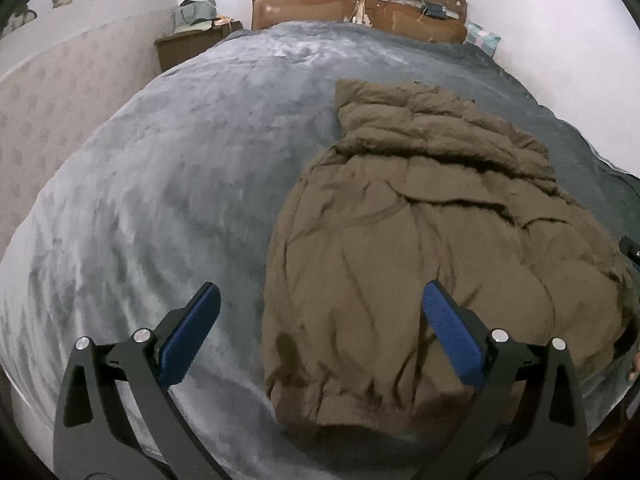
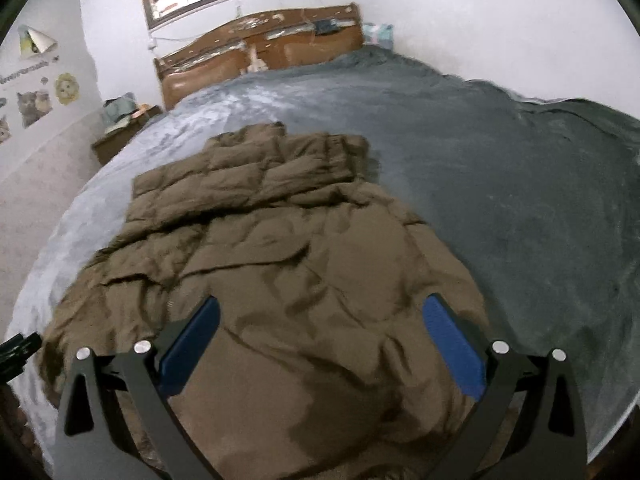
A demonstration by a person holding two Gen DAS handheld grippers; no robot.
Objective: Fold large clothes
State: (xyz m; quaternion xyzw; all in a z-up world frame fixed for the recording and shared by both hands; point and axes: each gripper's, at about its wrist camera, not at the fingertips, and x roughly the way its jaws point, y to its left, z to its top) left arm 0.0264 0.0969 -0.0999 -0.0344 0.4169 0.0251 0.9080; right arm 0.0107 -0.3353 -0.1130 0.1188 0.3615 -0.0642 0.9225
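Garment: we see the brown quilted puffer coat (image 1: 420,240) lying lengthwise on the grey plush bed cover (image 1: 180,180), hem nearest us, collar toward twelve o'clock and the worn wooden headboard (image 1: 356,0).
Left tool (image 1: 320,336): spread wide, empty, above the coat's hem corner at six o'clock.
Right tool (image 2: 320,344): spread wide, empty, over the coat's lower half.
Progress: we judge the sides already folded inward into a narrow strip; the hem-to-collar fold remains.
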